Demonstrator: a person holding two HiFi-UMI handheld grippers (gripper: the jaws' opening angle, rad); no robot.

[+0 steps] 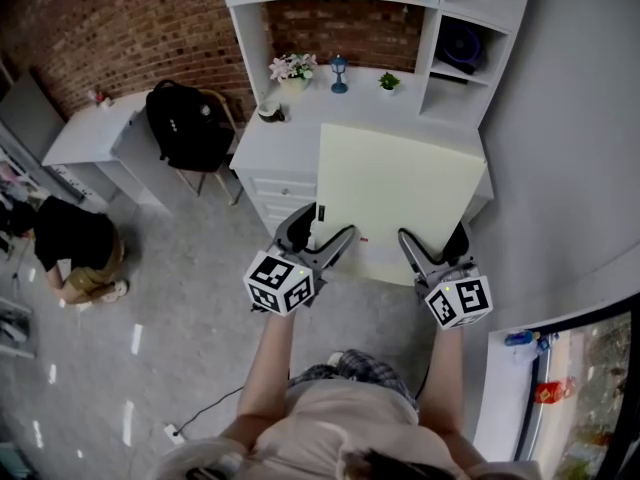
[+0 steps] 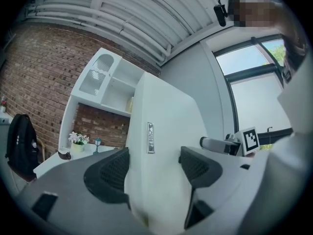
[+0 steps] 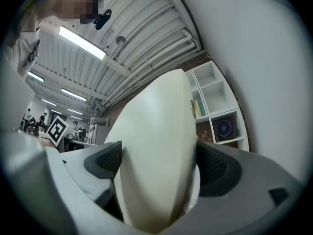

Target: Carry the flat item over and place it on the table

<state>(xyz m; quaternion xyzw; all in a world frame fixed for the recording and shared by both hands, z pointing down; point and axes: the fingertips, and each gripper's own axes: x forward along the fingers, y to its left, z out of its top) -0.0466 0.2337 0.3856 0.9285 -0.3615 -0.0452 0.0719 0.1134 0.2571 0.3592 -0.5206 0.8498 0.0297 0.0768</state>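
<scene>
The left gripper (image 1: 330,224) and the right gripper (image 1: 432,236) are each shut on the near edge of the flat item (image 1: 395,183). The two pairs of jaws are set apart along that edge. Each pair is pressed onto the two faces, with the rim seated deep between the pads. The pale panel is judged stiff and fairly light. Its smooth faces are likely slippery, so a hold at two spaced points on one edge suits it, though the long overhang will lever against the pads. Beyond the jaws the panel extends over the white table (image 1: 270,148). Whether its far edge touches the top cannot be told. Past it, a shelf unit (image 1: 455,58) is seen.
</scene>
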